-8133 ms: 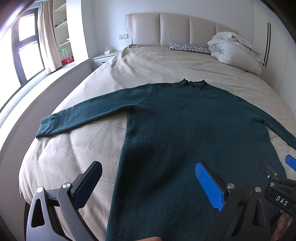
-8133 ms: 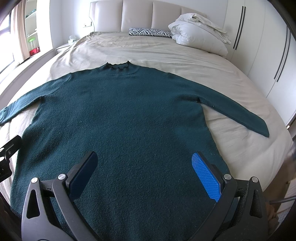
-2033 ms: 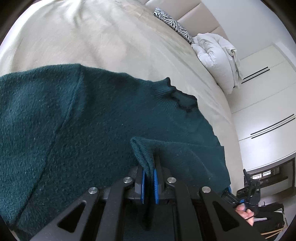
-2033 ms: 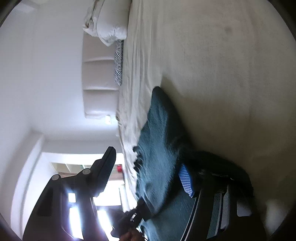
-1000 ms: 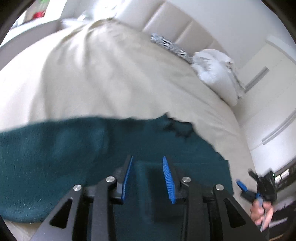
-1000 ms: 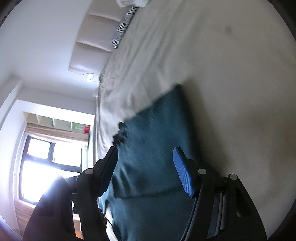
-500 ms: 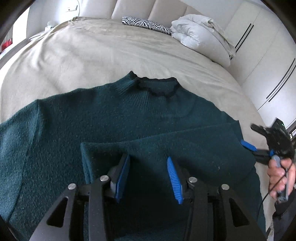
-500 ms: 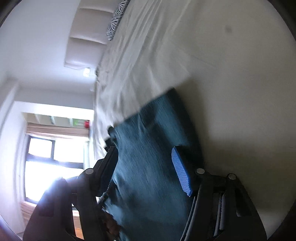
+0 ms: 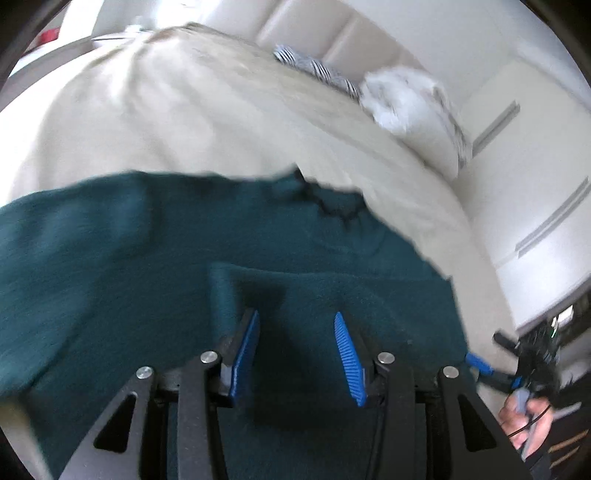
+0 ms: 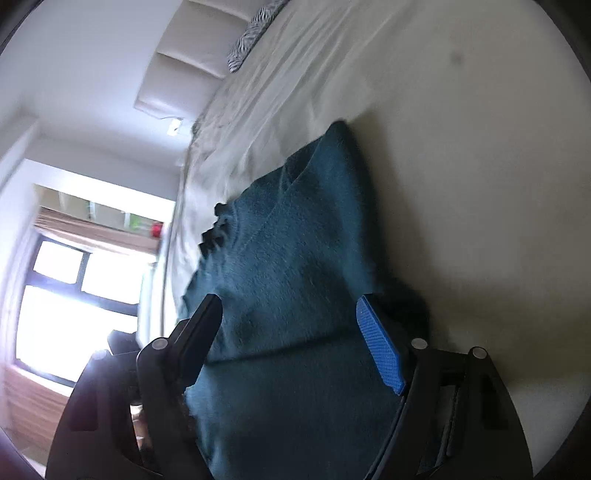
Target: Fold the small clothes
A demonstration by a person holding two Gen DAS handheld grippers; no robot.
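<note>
A dark green sweater lies on the beige bed, its right sleeve folded across the chest. My left gripper is open and empty just above the folded sleeve's cuff end. My right gripper is open and empty, tilted sideways over the sweater's right folded edge. It also shows small at the right of the left wrist view. The collar points toward the headboard.
The beige bed sheet stretches to a padded headboard. A zebra cushion and a white duvet pile lie near it. White wardrobes stand at the right; a window at the left.
Both grippers have let go of the right sleeve and opened. The sleeve now lies across the chest. The left gripper has swung left and tilted; the right has stayed sideways at the sweater's right edge.
</note>
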